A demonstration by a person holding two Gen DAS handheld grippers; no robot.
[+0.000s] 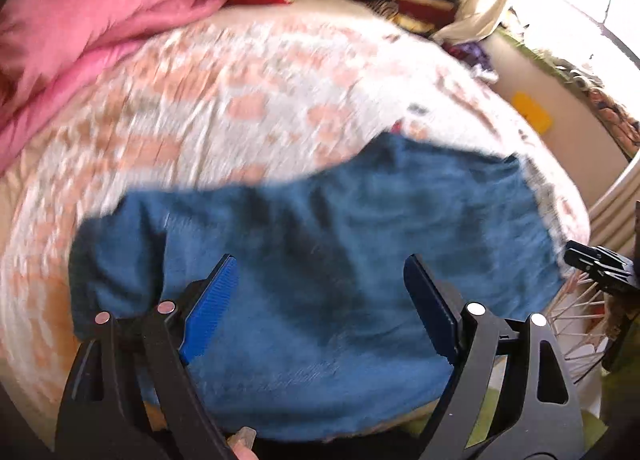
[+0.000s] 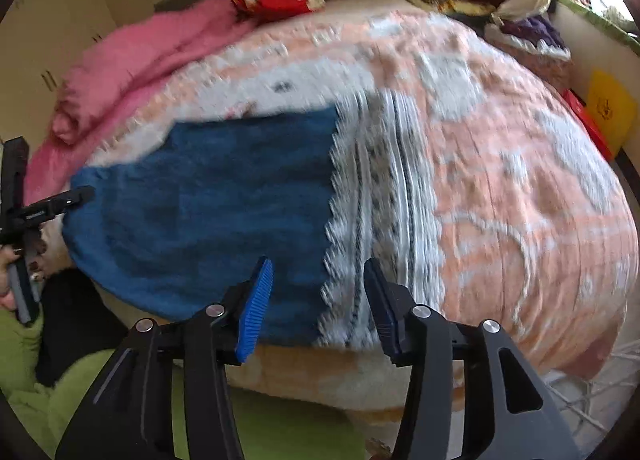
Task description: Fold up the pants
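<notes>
blue fleece pants (image 1: 320, 280) – bunched flat at the near edge of the bed's peach-and-white patterned blanket (image 2: 500, 180) | left gripper (image 1: 320, 308) – fingers wide apart, holding nothing, above the cloth | right gripper (image 2: 318, 308) – fingers parted, holding nothing, over the pants' right edge, likely lining up a grasp

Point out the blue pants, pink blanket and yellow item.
blue pants (image 1: 340, 260): left wrist view, middle of fabric.
pink blanket (image 2: 132, 76): right wrist view, folded bulk.
yellow item (image 2: 610, 110): right wrist view, flat face.

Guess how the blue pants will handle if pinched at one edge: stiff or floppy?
Likely floppy: the blue pants lie creased and follow the bedspread. Probably grippy, since the surface looks fuzzy. A one-edge pinch would likely let the rest drape.
</notes>
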